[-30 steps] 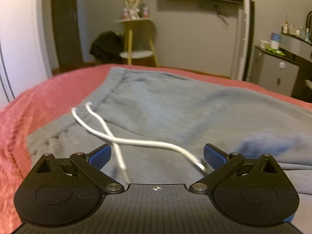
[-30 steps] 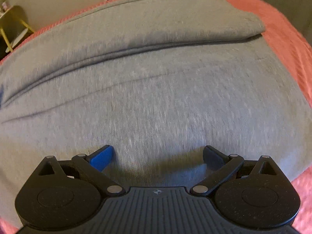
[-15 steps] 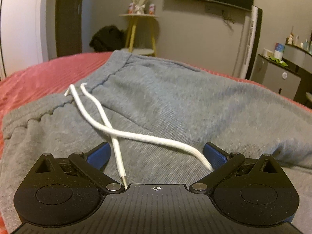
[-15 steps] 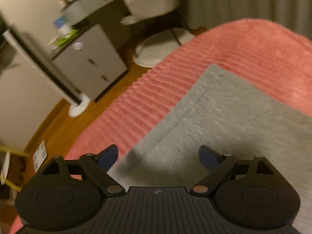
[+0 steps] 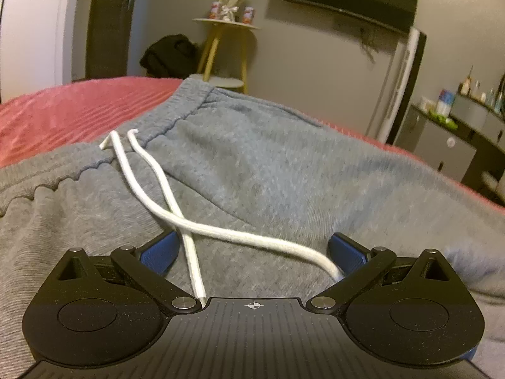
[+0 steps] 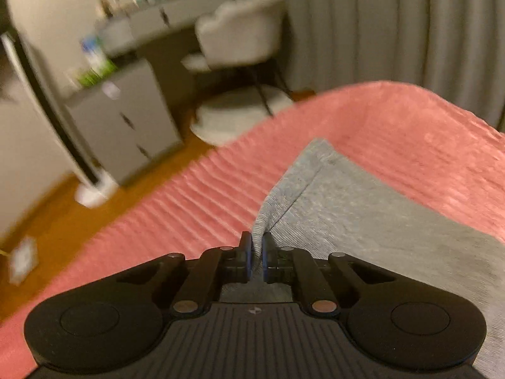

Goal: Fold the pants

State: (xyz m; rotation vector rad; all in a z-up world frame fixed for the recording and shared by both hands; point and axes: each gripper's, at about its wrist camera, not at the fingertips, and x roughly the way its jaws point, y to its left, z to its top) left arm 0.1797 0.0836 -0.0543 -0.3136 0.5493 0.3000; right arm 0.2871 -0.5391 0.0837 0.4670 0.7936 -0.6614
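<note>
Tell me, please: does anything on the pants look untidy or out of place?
Yes. The white drawstring lies loose and crossed over the grey pants, trailing between the open left gripper's fingers; it could end up caught in a fold.

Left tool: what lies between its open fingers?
In the left wrist view, the white drawstring crosses the grey pants between the left tool fingers, untouched.

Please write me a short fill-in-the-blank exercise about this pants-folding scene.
1. The pants are ____ in colour.
2. The right hand-held gripper is shut on the pants' ____.
3. The left hand-held gripper has its jaws ____.
4. The drawstring is ____.

Missing words: grey; hem; open; white
</note>
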